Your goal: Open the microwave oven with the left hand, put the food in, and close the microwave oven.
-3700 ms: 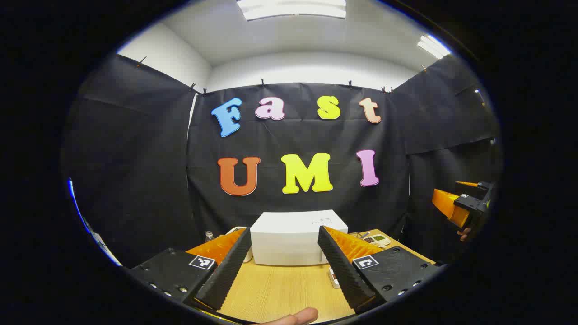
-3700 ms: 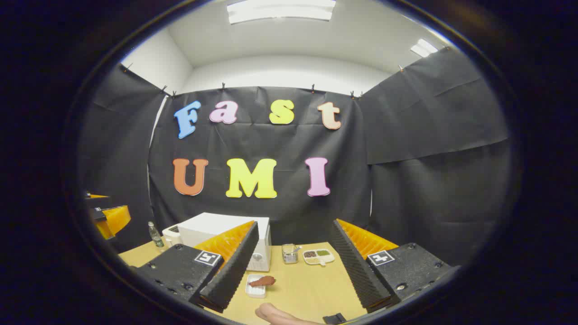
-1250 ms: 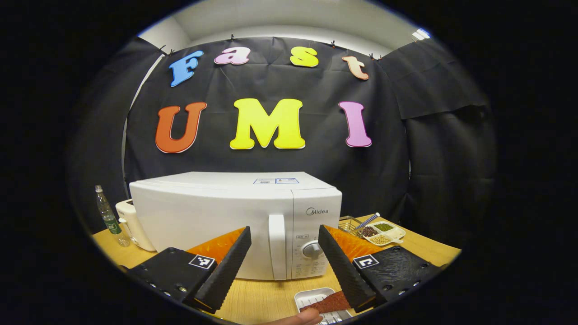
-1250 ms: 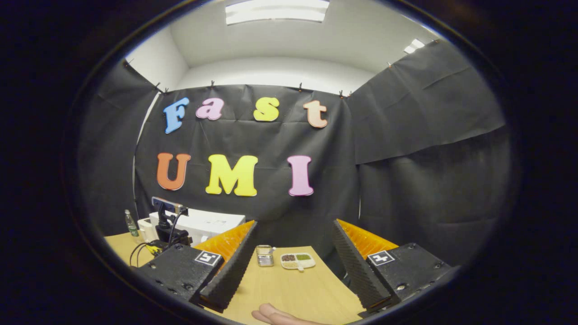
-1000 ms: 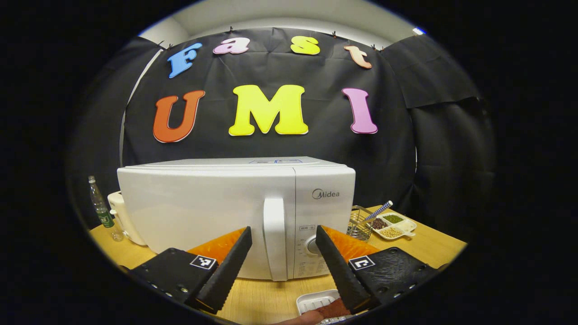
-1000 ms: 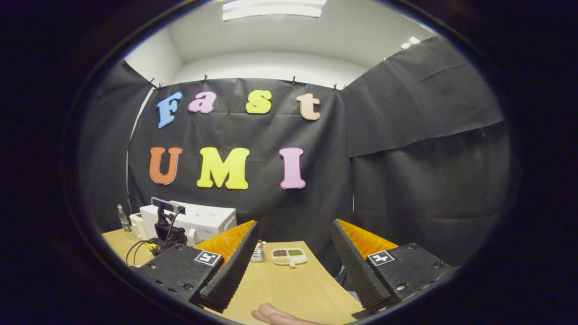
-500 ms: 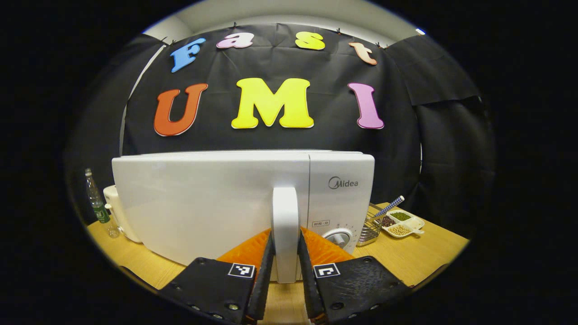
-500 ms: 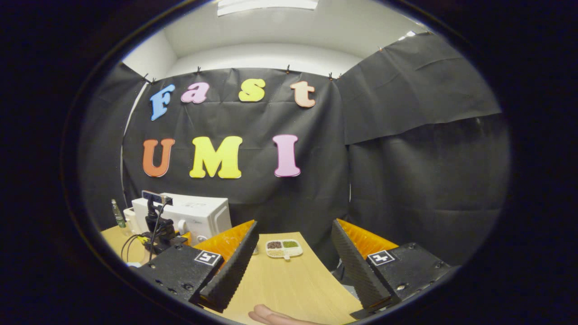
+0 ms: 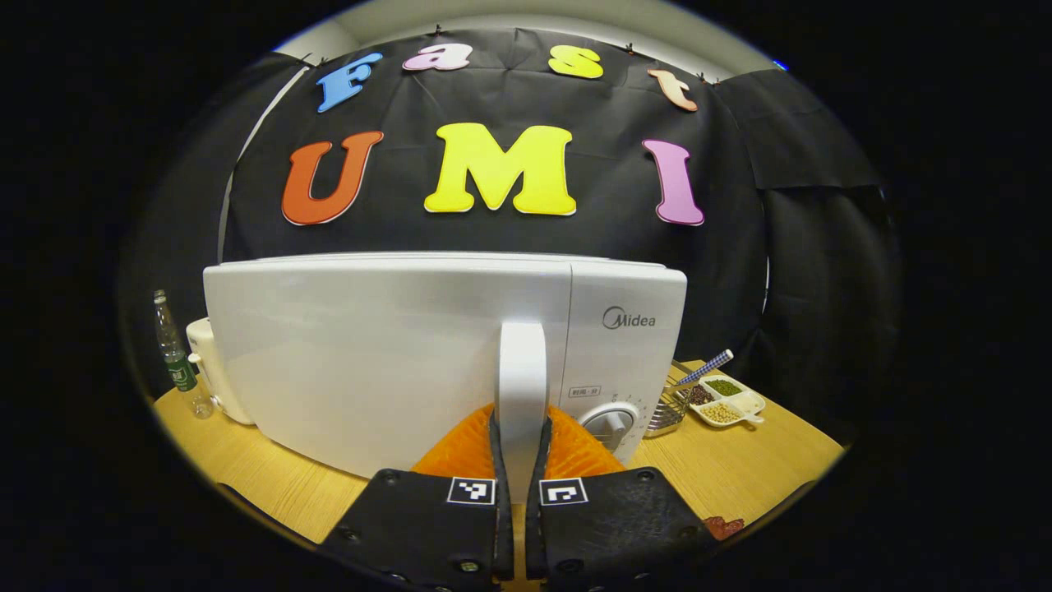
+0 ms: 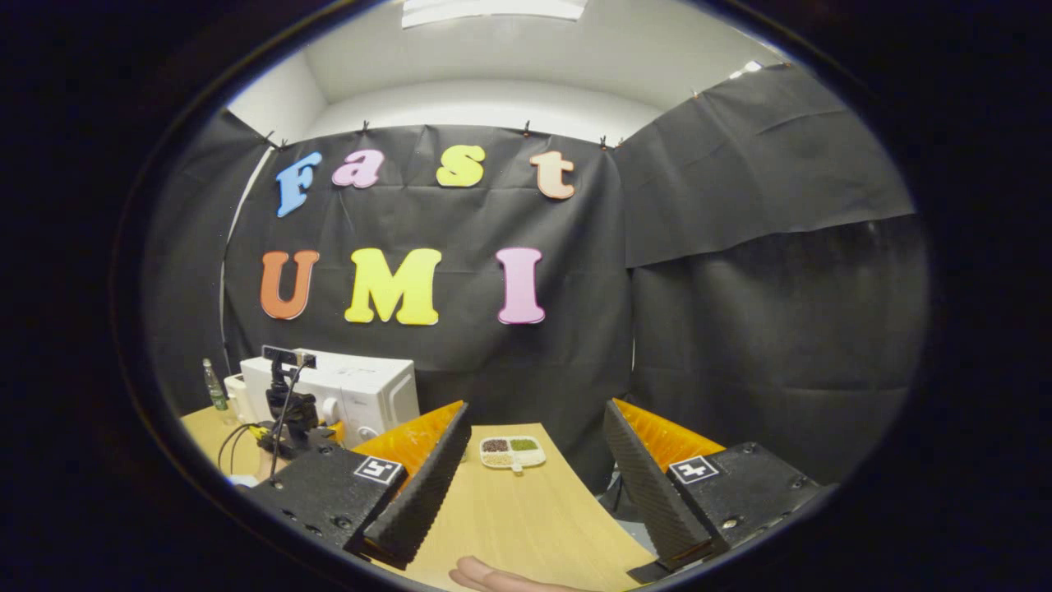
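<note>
The white microwave [image 9: 386,353] stands on the wooden table [image 9: 740,469], its door looking flush with the control panel. My left gripper [image 9: 520,423] is shut on the upright white door handle [image 9: 522,370], one finger on each side. A reddish-brown piece of food [image 9: 723,524] peeks out at the lower right, beside the gripper body. In the right gripper view the microwave [image 10: 362,395] sits far left with the left gripper [image 10: 288,411] in front of it. My right gripper [image 10: 530,460] hangs open over the table's right part, holding nothing.
A bottle [image 9: 173,362] and a white appliance [image 9: 209,370] stand left of the microwave. A wire basket [image 9: 667,411] and a divided dish of beans [image 9: 727,401] sit to its right. The table edge [image 10: 592,501] runs under the right gripper. A fingertip [image 10: 493,575] shows below.
My left gripper moved up to the microwave and went from open to shut on the door handle. The right gripper stayed open and drifted a little to the right.
</note>
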`<state>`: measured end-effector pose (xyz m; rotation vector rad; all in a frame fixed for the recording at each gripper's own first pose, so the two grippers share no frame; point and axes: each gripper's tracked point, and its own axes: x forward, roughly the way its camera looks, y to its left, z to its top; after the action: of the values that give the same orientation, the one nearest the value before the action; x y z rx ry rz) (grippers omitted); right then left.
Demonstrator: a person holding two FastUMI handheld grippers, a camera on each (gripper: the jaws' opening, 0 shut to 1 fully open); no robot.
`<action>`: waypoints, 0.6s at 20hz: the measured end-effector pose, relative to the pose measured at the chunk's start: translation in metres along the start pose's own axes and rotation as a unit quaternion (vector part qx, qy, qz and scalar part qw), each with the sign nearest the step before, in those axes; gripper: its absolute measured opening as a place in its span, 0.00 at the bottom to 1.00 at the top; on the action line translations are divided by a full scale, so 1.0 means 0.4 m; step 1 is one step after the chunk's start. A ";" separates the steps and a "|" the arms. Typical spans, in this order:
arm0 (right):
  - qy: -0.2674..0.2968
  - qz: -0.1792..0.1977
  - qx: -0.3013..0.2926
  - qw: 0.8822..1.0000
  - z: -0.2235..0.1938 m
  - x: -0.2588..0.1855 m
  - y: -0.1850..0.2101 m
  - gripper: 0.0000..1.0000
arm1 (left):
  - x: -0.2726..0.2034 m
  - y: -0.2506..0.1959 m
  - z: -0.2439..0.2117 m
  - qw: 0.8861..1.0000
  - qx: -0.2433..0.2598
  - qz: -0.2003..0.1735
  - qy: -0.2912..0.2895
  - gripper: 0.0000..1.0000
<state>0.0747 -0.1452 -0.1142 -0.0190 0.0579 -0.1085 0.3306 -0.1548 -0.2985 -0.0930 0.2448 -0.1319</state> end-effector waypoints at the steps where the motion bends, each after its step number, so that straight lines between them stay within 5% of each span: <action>1: 0.000 0.000 0.000 1.000 -0.001 -0.004 0.000 1.00 | -0.021 0.000 0.009 1.000 0.001 -0.001 -0.013 0.06; 12: 0.012 0.020 0.010 1.000 -0.010 -0.070 0.077 1.00 | -0.329 0.112 -0.053 0.999 0.011 -0.049 -0.013 0.05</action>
<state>0.0500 -0.1117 -0.1171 0.0039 0.0820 -0.0690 0.2043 -0.0934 -0.2927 -0.0839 0.2118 -0.2306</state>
